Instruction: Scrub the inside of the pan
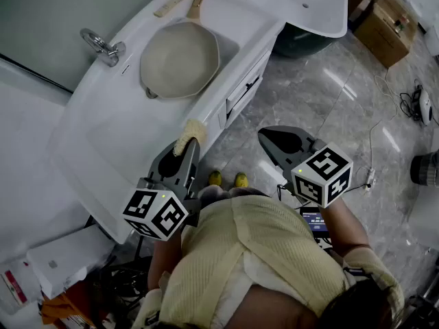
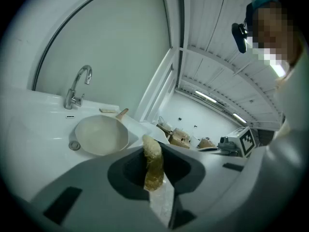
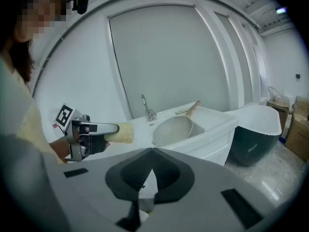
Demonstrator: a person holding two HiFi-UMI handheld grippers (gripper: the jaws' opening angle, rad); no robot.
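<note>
pan (image 1: 180, 60): lies open side up in the basin of the sink (image 1: 103, 136), right of the faucet (image 1: 103, 45) in the head view
pan axis: long axis runs bowl-to-handle; wooden handle (image 1: 199, 0) points up and slightly right in the head view, away from the person, towards the far end of the counter
beside handle: a flat wooden strip (image 1: 173, 3), just left of it on the counter
left gripper (image 1: 184, 153): jaws closed on a yellowish sponge (image 1: 187, 136), pointing towards the pan
sponge axis: in line with the jaws, free end sticking out ahead; tip sits over the front edge of the counter, well short of the pan, not touching it
right gripper (image 1: 282, 141): jaws fully together, nothing between them; held over the marble floor (image 1: 329, 101), apart from the sink, aimed towards the pan
</note>
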